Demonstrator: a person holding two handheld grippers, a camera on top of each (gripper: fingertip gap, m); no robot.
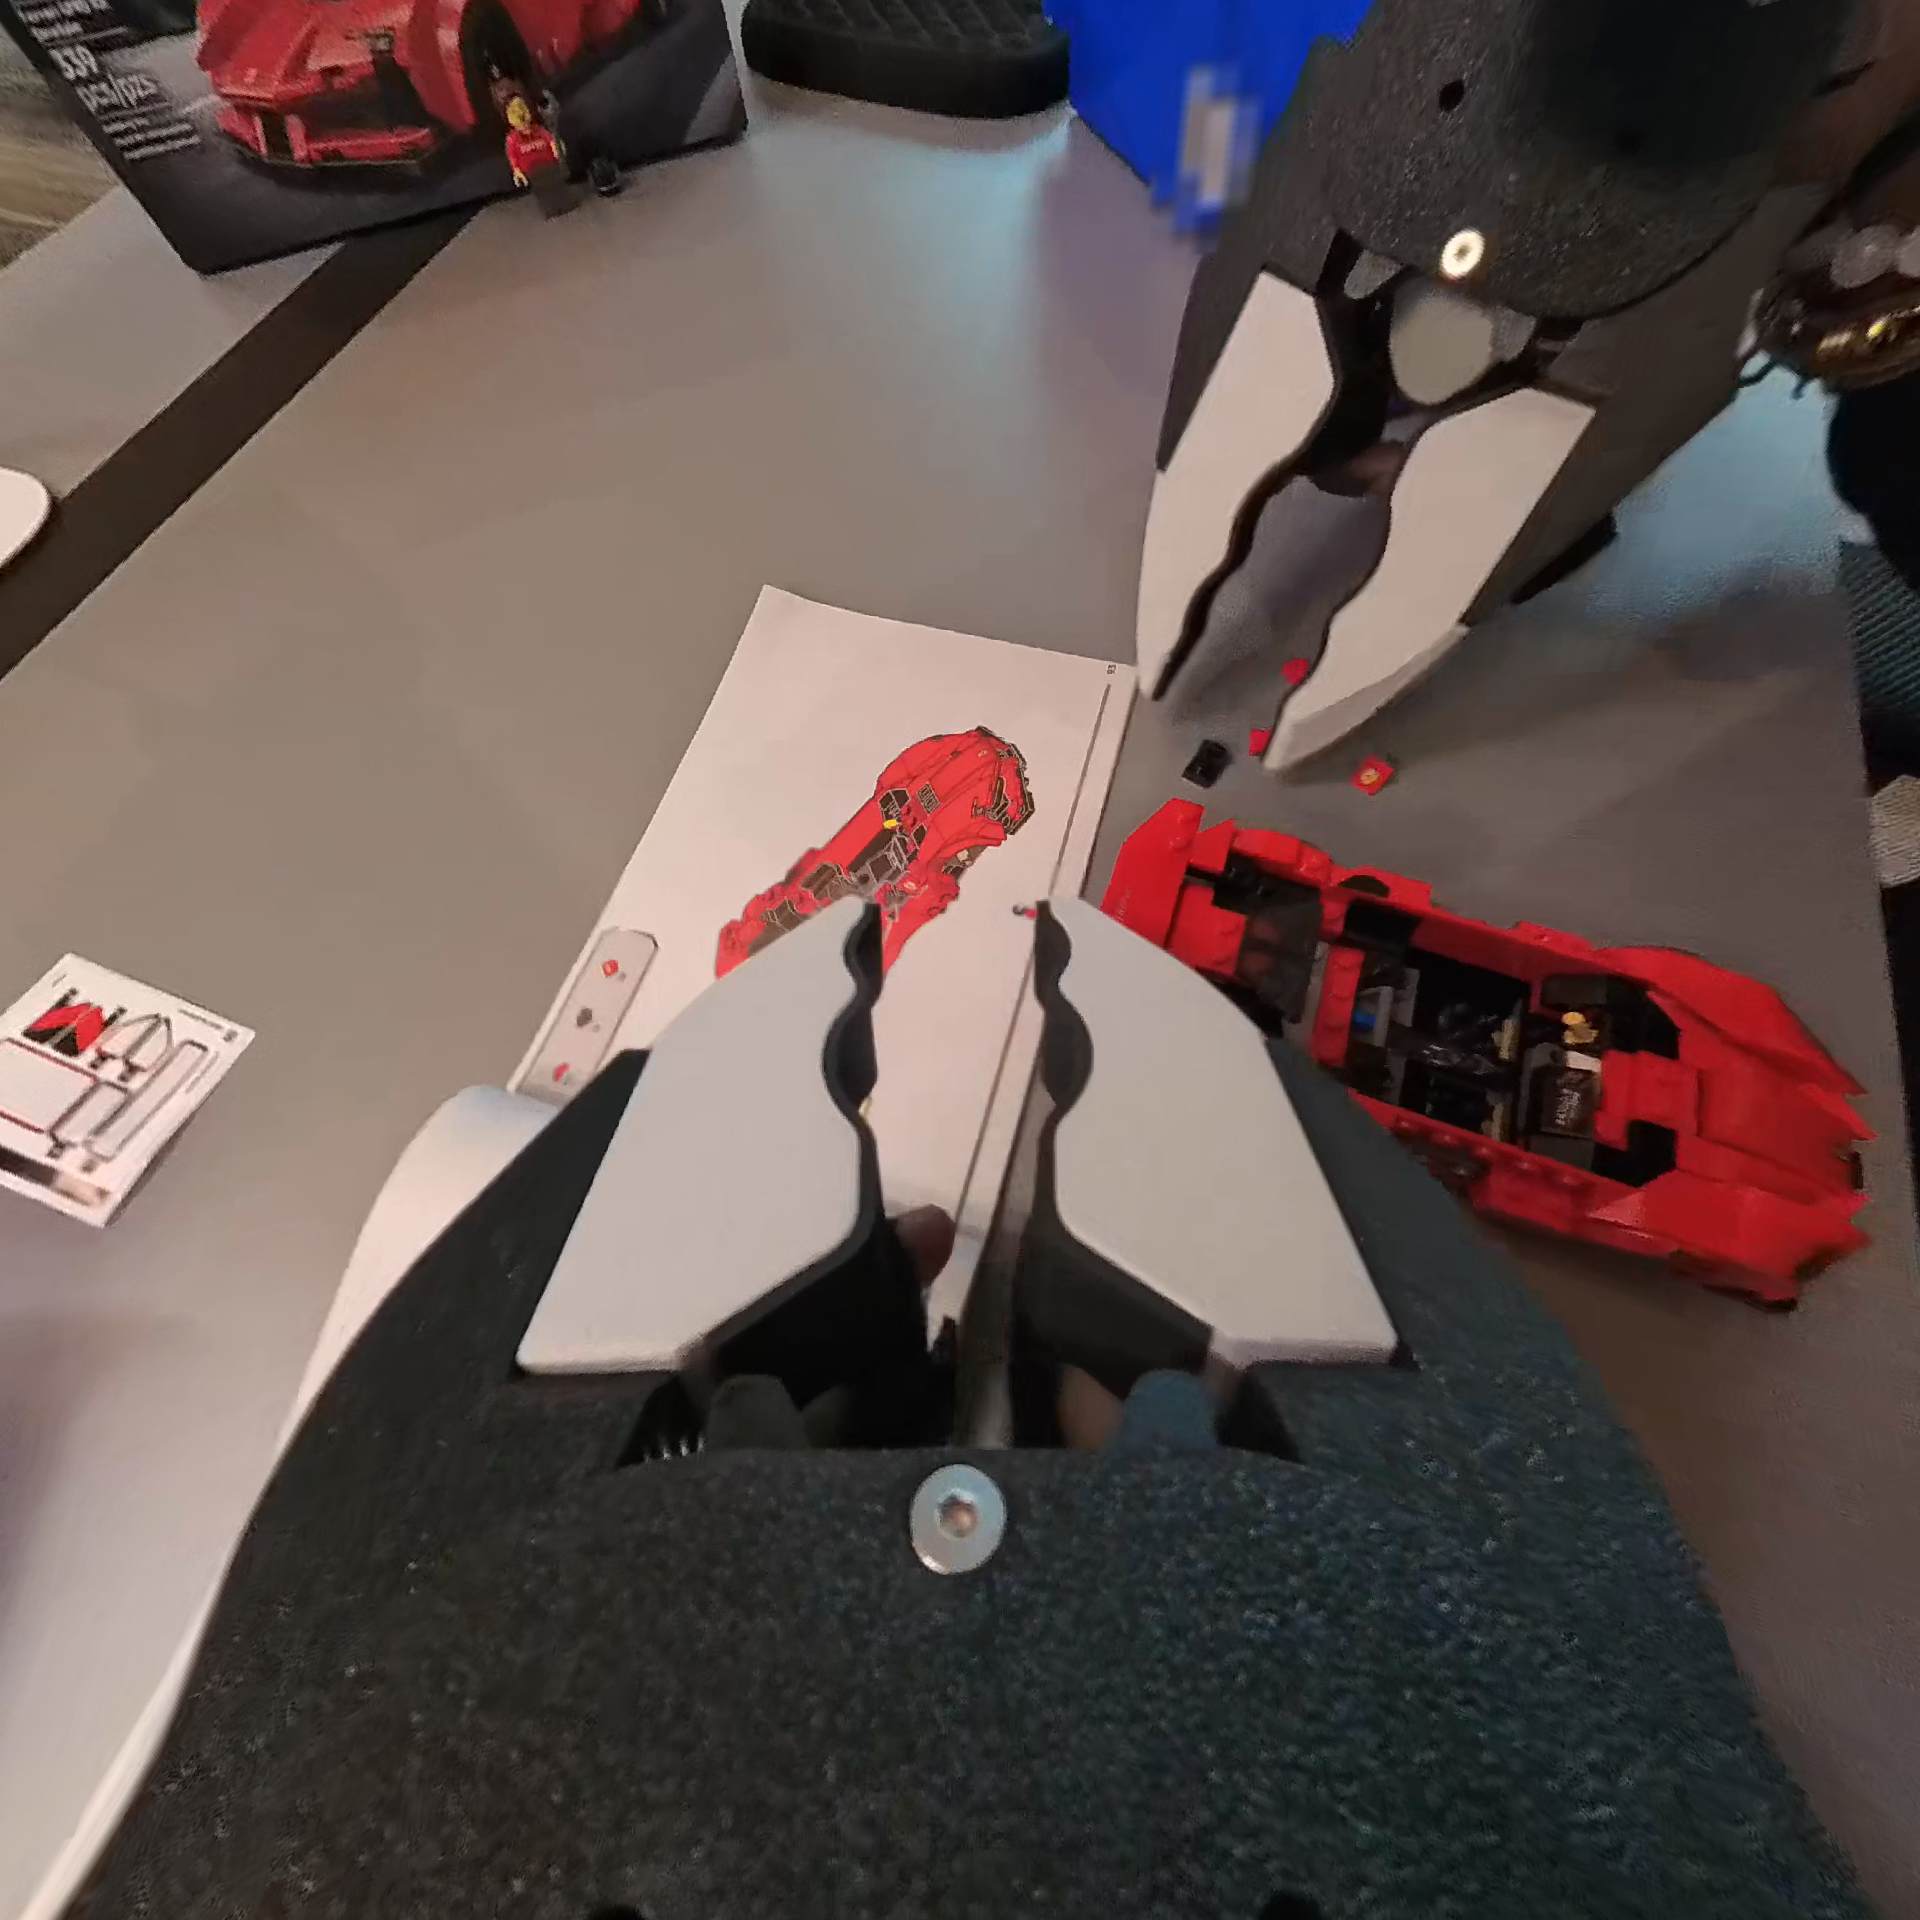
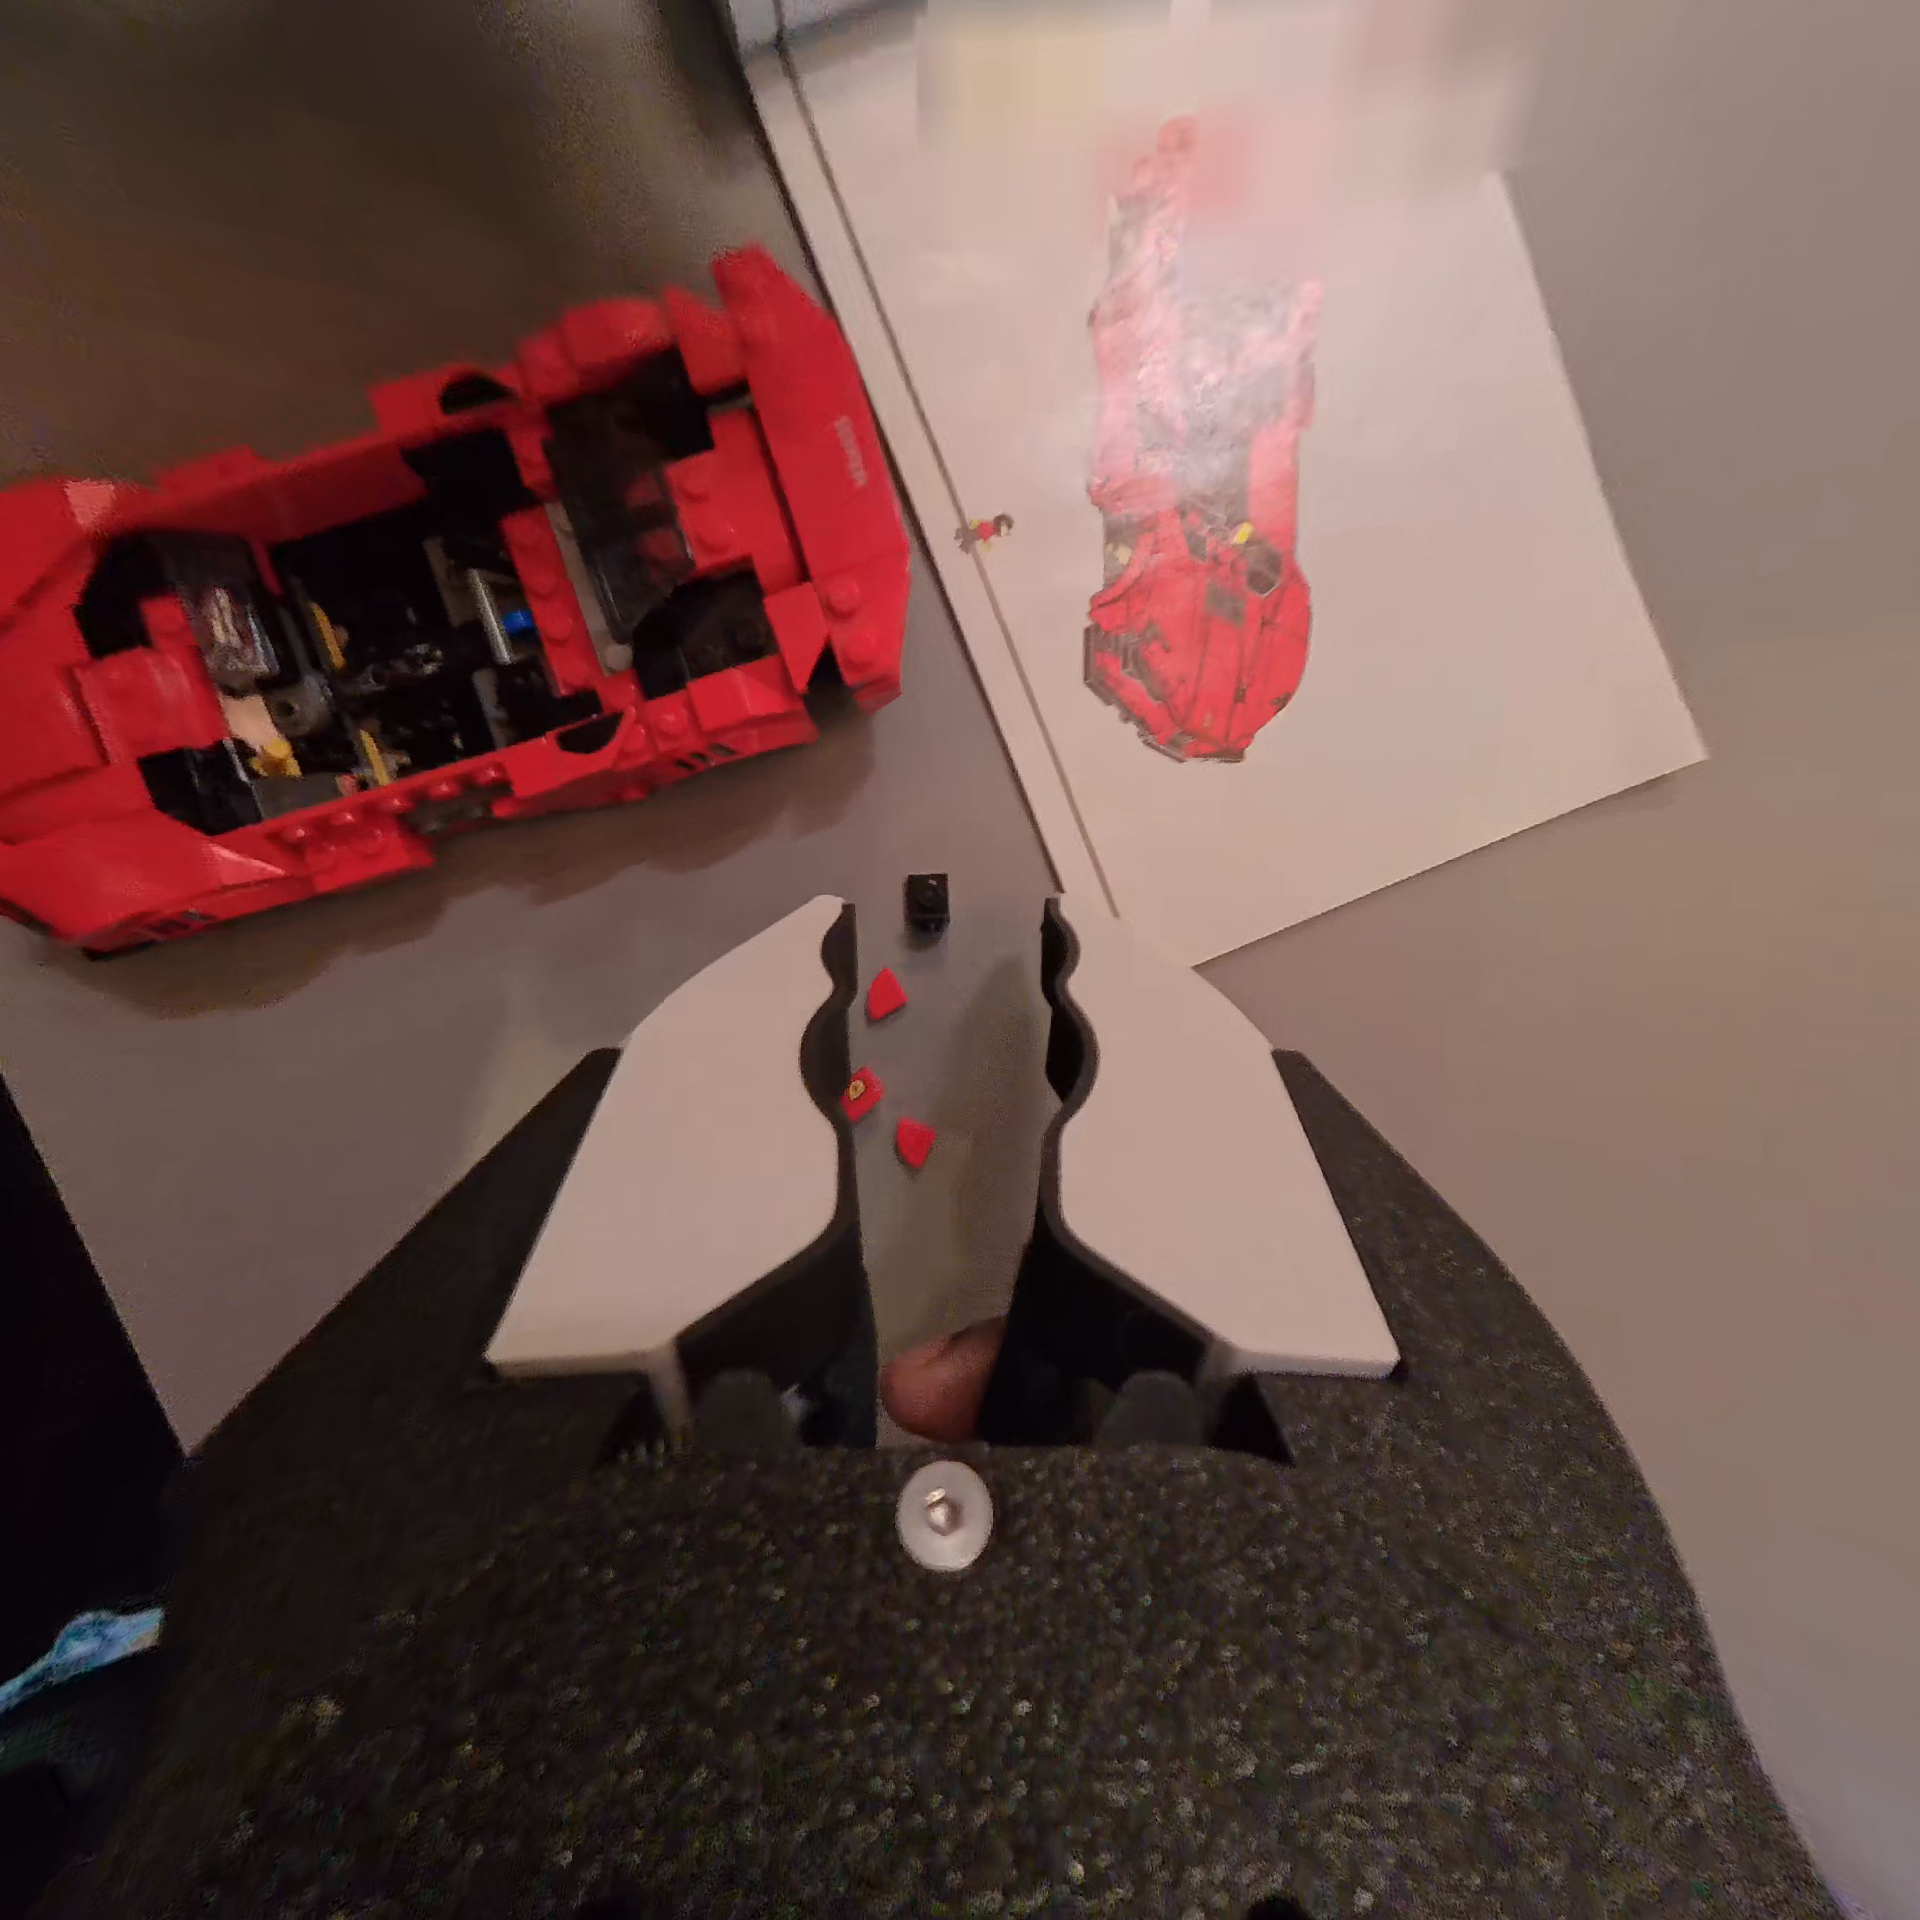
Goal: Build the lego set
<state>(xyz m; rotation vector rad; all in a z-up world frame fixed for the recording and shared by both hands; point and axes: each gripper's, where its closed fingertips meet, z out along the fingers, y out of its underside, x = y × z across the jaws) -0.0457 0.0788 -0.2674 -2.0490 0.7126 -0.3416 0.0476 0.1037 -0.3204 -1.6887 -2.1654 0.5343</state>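
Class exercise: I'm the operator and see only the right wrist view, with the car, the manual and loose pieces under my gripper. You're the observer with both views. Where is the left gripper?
Observer: The left gripper points at the manual, open and empty.
Operator: Anything on the manual's other side, away from the car?
Observer: A sticker sheet lies flat on the table.
Operator: Is the box around?
Observer: Yes, the box sits at the table's far edge, with a minifigure in front of it.
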